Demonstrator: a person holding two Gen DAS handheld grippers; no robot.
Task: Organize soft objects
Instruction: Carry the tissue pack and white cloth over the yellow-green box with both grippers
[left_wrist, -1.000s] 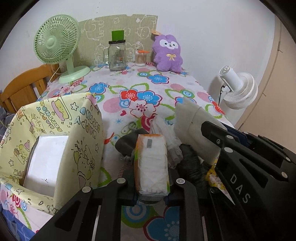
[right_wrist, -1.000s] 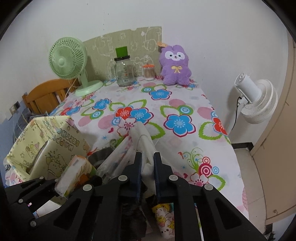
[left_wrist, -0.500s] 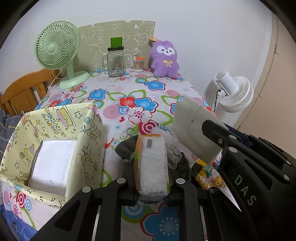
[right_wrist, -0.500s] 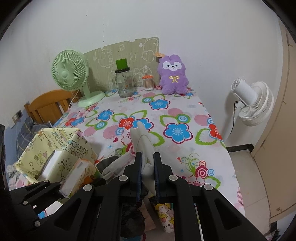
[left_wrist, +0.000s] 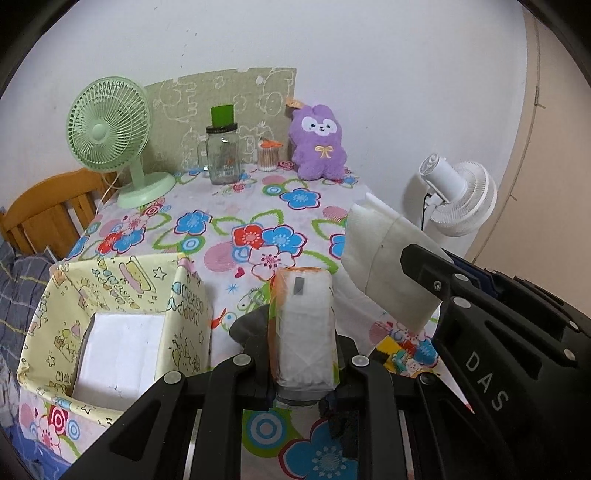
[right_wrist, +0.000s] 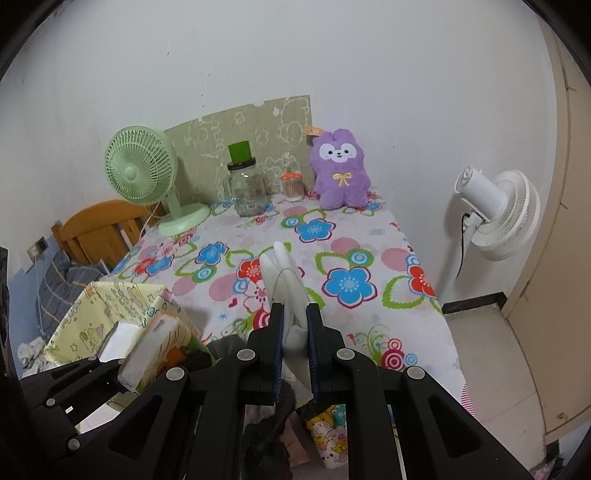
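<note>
My left hand-held gripper (left_wrist: 303, 373) clamps the tissue pack (left_wrist: 304, 325); my right (right_wrist: 295, 343) pinches white cloth (right_wrist: 284, 273). The bin (left_wrist: 110, 295) lies left, nearer my left.

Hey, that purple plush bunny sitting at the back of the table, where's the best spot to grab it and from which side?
Grip the purple plush bunny across its narrow neck, between head and body, coming from the front along the table. It sits upright facing forward against the wall, so its back is blocked. The cotton swab jar stands close on its left; keep the tool clear.
</note>
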